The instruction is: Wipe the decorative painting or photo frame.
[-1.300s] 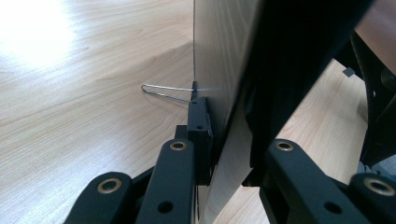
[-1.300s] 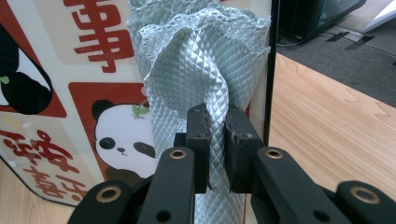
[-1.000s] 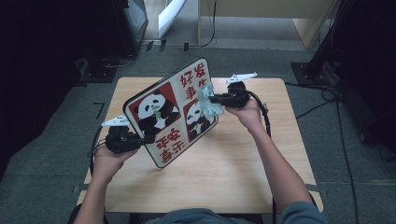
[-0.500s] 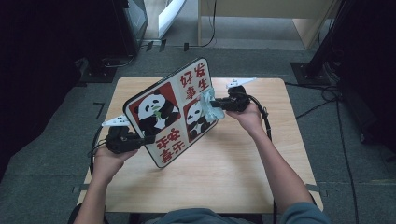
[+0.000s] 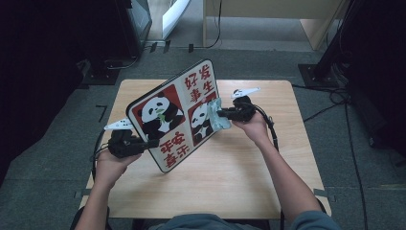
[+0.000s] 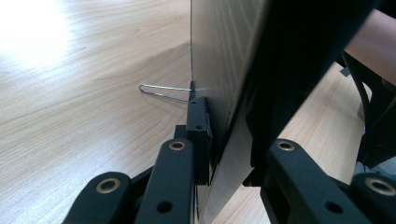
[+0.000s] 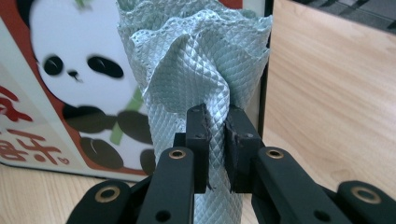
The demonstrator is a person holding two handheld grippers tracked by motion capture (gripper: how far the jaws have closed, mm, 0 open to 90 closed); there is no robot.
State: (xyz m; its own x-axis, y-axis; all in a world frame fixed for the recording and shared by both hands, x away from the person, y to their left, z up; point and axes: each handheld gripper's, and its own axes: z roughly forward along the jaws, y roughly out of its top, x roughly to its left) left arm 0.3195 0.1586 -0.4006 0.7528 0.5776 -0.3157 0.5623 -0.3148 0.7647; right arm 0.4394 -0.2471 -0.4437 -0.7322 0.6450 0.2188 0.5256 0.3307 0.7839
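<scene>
Above the light wooden worktop (image 5: 230,182), tilted black-framed panda picture board (image 5: 174,115) clamped at its edge in left gripper (image 5: 143,143) jaws, pale green quilted cloth (image 5: 218,115) pinched in right gripper (image 5: 225,114) jaws against its face; likely slipping loose if pressed harder.

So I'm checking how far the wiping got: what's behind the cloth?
The cloth, pinched in the right gripper, lies against the panda picture frame. Around it a panda shows; the part beneath is hidden.
</scene>
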